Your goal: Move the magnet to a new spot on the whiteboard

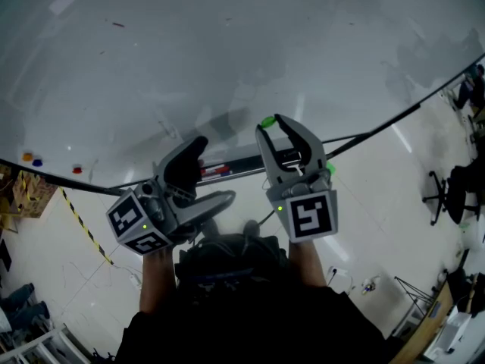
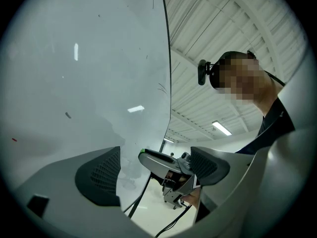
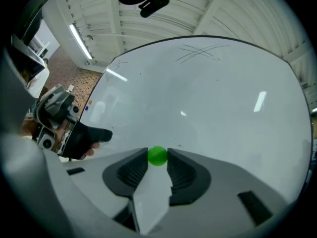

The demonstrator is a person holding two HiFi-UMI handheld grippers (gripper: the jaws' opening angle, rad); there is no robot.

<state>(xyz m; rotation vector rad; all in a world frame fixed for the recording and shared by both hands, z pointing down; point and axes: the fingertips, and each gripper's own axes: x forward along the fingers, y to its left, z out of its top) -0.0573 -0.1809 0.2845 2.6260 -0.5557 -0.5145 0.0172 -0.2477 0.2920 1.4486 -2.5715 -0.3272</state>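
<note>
Peeking out from between the jaws of the right gripper (image 1: pixel 273 126), the green magnet (image 3: pixel 158 155) shows only as a small sliver in the head view. The right gripper view shows it better: a round green ball pinched at the very tips of the two ribbed pads, which are closed narrowly on it. Whether the magnet touches the whiteboard (image 1: pixel 227 51) or sits just off it cannot be told from any view.

The left gripper (image 2: pixel 154 168) has its jaws wide apart with nothing between them. Through the gap its own view shows only the right gripper and the floor beyond. In the head view it is held low and to the left, beside the right gripper but not touching it.

A tray (image 1: pixel 244 161) runs along the board's lower edge, partly covered by both grippers. Red and blue markers (image 1: pixel 216 171) lie in it, too small to count. Three little dots (image 1: pixel 34 160) – orange, blue, red – sit near the board's far-left lower edge, well apart from the grippers.

Around the magnet the board is bare white on every side, with faint pen strokes higher up. Its dark frame (image 1: pixel 424 106) curves away to the right, and an office chair (image 1: pixel 447 188) stands on the floor beyond it.
</note>
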